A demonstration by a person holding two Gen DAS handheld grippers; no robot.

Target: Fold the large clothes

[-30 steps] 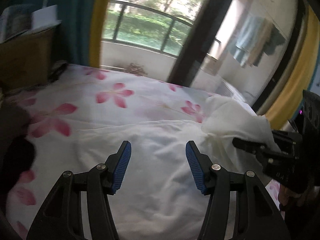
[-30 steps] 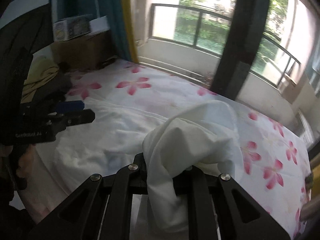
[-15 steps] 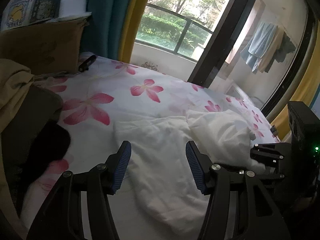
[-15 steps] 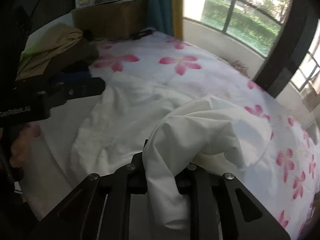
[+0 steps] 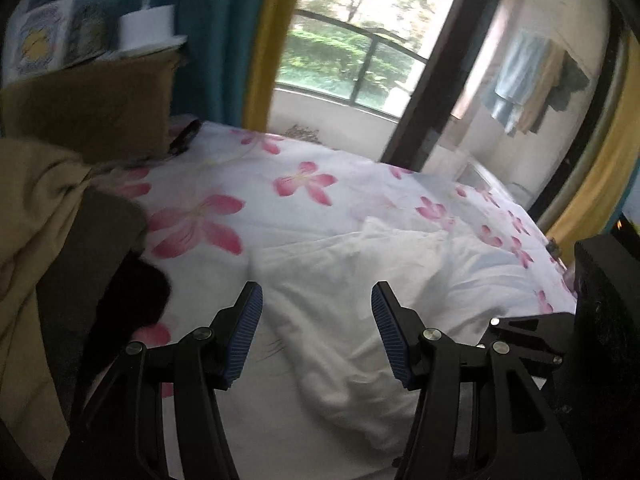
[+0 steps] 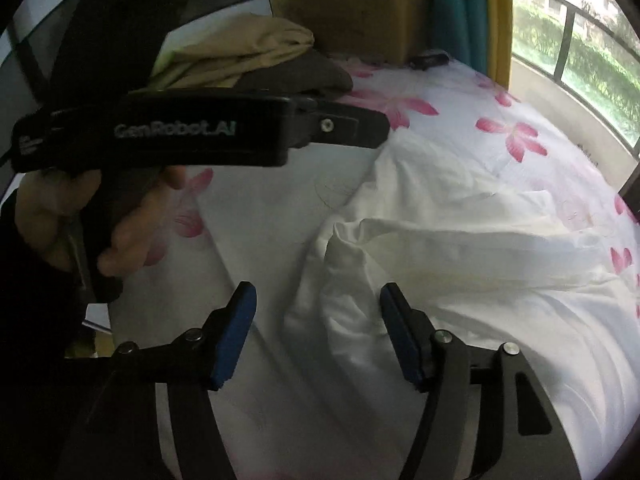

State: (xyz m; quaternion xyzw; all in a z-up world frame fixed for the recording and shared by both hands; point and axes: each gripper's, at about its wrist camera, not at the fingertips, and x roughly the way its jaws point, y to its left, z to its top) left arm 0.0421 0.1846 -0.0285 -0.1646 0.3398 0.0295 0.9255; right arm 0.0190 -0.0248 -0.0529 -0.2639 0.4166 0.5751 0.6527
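On the bed with the white sheet printed with pink flowers (image 5: 304,184), a big white cloth garment (image 6: 460,264) is lying rumpled. Over it, the right gripper (image 6: 318,332) has just been opening its blue pads, now pinching nothing. Beside it, the left gripper (image 5: 316,332) is hovering spread wide and empty.

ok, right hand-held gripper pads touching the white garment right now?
Apart. The right wrist view shows the right hand-held gripper with jaws that have just opened; the white garment lies on the bed between and beyond them, with clear gaps beside both pads.
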